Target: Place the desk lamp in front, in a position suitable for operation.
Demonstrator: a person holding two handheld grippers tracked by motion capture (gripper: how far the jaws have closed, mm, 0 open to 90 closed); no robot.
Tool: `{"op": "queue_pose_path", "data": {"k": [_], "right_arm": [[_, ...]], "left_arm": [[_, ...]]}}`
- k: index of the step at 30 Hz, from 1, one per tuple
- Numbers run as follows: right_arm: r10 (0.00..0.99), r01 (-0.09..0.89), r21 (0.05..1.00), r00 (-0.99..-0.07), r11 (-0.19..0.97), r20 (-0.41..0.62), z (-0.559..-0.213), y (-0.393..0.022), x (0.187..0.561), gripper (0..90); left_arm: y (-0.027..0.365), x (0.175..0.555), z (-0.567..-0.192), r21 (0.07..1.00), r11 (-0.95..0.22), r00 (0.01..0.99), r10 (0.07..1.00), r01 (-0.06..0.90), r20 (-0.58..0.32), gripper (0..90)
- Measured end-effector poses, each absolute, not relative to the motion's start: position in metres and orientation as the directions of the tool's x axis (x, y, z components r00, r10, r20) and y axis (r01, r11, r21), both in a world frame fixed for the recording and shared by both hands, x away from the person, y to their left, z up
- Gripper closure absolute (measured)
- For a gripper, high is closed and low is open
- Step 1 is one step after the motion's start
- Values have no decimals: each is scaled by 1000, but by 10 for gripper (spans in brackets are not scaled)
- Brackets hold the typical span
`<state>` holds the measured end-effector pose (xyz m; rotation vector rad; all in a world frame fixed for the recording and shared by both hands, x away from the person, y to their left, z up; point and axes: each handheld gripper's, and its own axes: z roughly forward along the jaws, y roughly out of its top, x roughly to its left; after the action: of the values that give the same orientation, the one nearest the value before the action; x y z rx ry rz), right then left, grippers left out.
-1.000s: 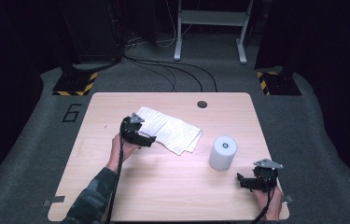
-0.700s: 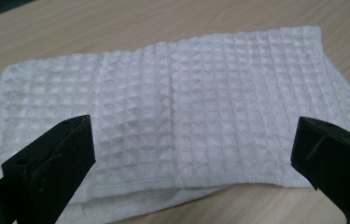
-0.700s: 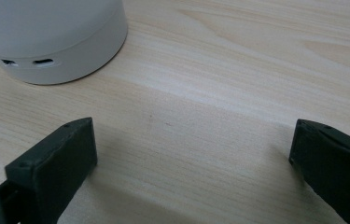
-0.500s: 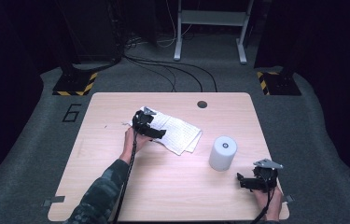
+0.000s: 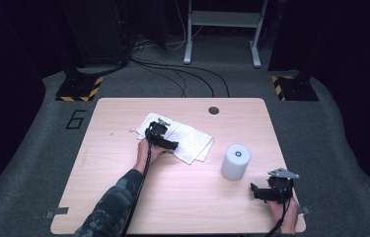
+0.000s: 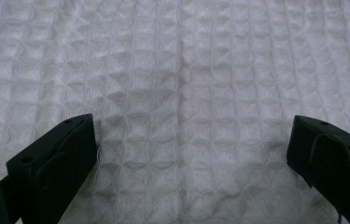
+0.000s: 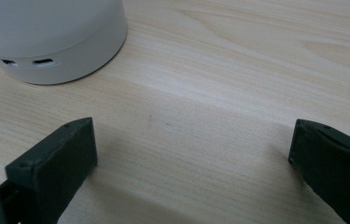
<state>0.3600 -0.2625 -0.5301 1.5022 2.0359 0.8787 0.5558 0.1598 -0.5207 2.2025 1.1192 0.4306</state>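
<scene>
Jaws of the left gripper (image 5: 168, 144) gape wide over the white cloth (image 5: 192, 140) near the table's (image 5: 123, 197) far edge, holding nothing; closing could pinch too little fabric.

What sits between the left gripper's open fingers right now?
Only the white waffle-weave cloth: the left gripper view shows its weave spanning the whole gap between the left gripper fingers, with nothing else there.

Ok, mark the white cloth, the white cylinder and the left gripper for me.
white cloth (image 5: 192, 140), high view, on its bare right half.
white cylinder (image 5: 235, 163), high view, on its side wall.
left gripper (image 5: 170, 146), high view, between its jaw tips, over the cloth.
</scene>
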Motion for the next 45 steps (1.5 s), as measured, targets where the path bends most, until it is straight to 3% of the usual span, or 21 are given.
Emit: {"op": "queue_pose_path", "data": {"k": [4,11,22,30,45], "right_arm": [[954,661,723,-298,200,9,-530,-263,360,4],[953,661,722,-304,205,9,-530,-263,360,7],[952,660,723,-306,206,8,-530,-263,360,10],[951,659,722,-309,210,5,-530,-263,360,13],[950,659,720,-313,218,-2,-529,-264,360,19]], "left_arm": [[159,553,-520,658,-446,588,809,606,6,43],[161,547,-518,676,-437,582,813,594,15,173],[164,542,-515,698,-426,583,813,575,16,560],[161,538,-515,706,-431,590,807,562,24,754],[172,514,-486,781,-421,635,771,462,40,801]]}}
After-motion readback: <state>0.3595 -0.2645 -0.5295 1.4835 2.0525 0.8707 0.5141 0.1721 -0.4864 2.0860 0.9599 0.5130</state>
